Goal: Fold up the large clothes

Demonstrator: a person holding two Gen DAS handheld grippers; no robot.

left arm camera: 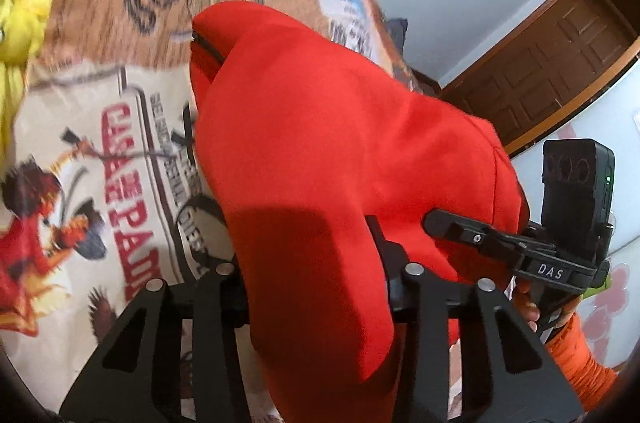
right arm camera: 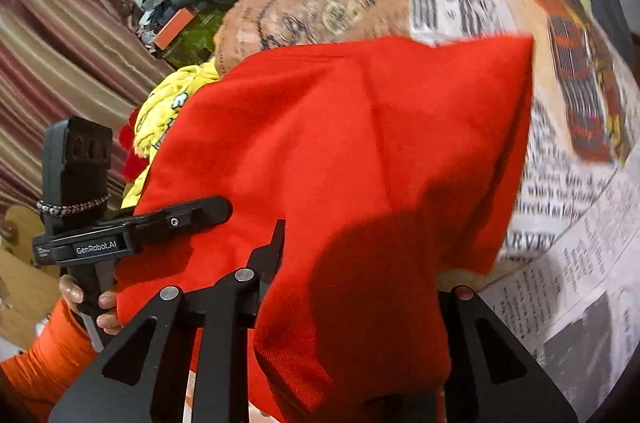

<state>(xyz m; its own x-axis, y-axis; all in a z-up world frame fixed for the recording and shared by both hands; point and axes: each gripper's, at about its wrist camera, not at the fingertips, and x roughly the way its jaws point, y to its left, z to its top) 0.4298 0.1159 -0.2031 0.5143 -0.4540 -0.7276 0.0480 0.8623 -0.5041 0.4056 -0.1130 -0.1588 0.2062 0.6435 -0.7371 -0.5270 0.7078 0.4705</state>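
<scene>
A large red garment is held up over a bed with a printed sheet. In the left wrist view its cloth runs down between my left gripper's jaws, which are shut on it. The right gripper shows at the right of that view, against the cloth's edge. In the right wrist view the red garment drapes over my right gripper, which is shut on it; one finger shows, the other is hidden by cloth. The left gripper shows at the left, against the cloth.
The printed sheet covers the bed. Yellow clothes lie at its far side. A striped curtain hangs on one side, a wooden door stands on the other. Clutter sits beyond the bed.
</scene>
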